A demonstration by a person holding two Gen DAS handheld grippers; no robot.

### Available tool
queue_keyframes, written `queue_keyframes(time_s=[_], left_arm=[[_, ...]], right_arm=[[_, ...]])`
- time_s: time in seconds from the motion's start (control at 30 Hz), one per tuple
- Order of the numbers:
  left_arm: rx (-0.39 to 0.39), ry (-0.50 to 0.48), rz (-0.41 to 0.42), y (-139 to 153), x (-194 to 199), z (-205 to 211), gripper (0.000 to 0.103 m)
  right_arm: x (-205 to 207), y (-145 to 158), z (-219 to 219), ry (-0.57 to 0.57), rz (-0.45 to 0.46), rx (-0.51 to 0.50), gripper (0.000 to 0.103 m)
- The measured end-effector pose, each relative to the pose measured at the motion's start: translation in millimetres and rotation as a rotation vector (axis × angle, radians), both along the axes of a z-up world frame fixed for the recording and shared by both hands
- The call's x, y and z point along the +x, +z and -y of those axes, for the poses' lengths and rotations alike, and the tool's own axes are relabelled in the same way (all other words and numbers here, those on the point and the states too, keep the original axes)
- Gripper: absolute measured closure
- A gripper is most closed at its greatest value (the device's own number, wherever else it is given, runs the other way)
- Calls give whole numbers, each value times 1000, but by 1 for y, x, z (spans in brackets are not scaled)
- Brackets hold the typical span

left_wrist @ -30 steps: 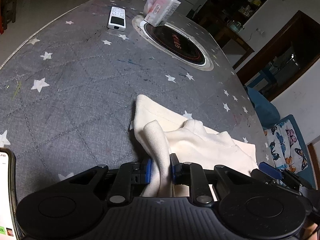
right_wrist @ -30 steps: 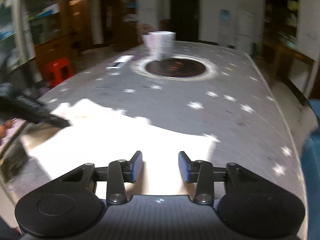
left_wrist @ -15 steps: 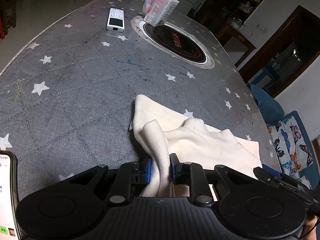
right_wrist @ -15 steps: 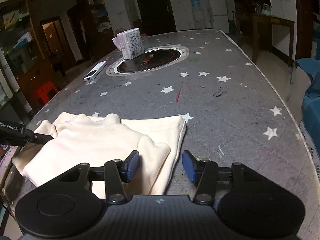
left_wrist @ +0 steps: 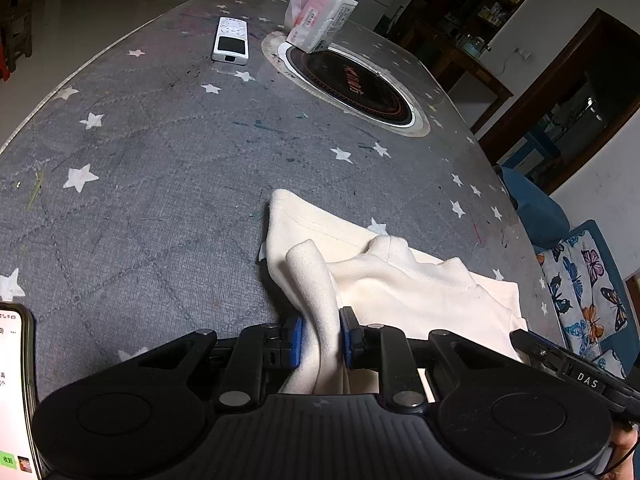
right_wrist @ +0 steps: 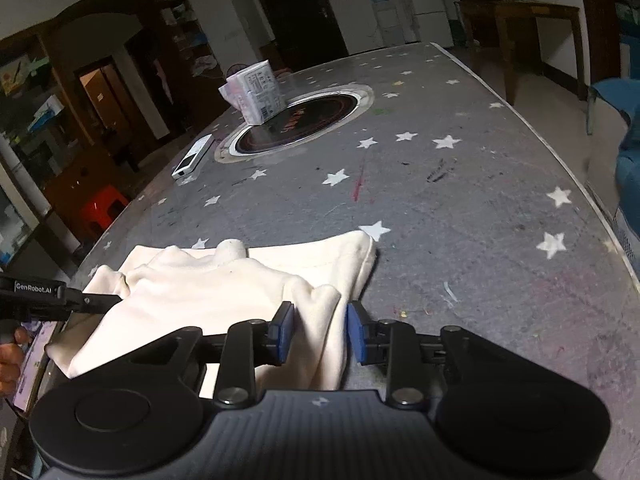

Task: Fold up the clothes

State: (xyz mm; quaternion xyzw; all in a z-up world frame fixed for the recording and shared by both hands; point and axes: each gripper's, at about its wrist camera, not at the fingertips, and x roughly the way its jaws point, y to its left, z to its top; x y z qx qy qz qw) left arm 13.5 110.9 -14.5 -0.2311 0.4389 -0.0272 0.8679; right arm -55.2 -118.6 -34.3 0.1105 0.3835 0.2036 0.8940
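A cream fleece garment [left_wrist: 400,280] lies folded near the front edge of the grey star-patterned table [left_wrist: 160,160]. My left gripper [left_wrist: 320,338] is shut on a raised fold at the garment's left end. In the right wrist view the garment [right_wrist: 208,280] spreads to the left. My right gripper [right_wrist: 320,332] is open, with a fold of the garment's right end between its jaws but the pads apart from it. The left gripper shows at the left edge of that view [right_wrist: 60,296].
A round black hob [left_wrist: 352,84] is set in the table's middle, with a tissue pack [left_wrist: 320,20] on its rim and a white remote [left_wrist: 231,40] beside it. A phone [left_wrist: 14,392] lies at the near left. A blue seat [left_wrist: 532,208] stands right of the table.
My right gripper has moved in over the garment's right end and its jaws have narrowed around a fold. My left gripper keeps its hold, hardly moved.
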Motion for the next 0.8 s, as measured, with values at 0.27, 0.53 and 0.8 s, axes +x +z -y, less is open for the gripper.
queue_keyframes(time_s=[0.27, 0.53, 0.8], left_arm=[[15, -12, 7, 0, 0, 0, 87], [57, -55, 41, 16, 7, 9, 88], [90, -122, 92, 42, 27, 32, 88]], right_arm=[[-1, 1, -13, 29, 22, -14, 90], [-6, 27, -17, 28, 120, -42, 93], [0, 58, -10, 3, 203, -65, 93]])
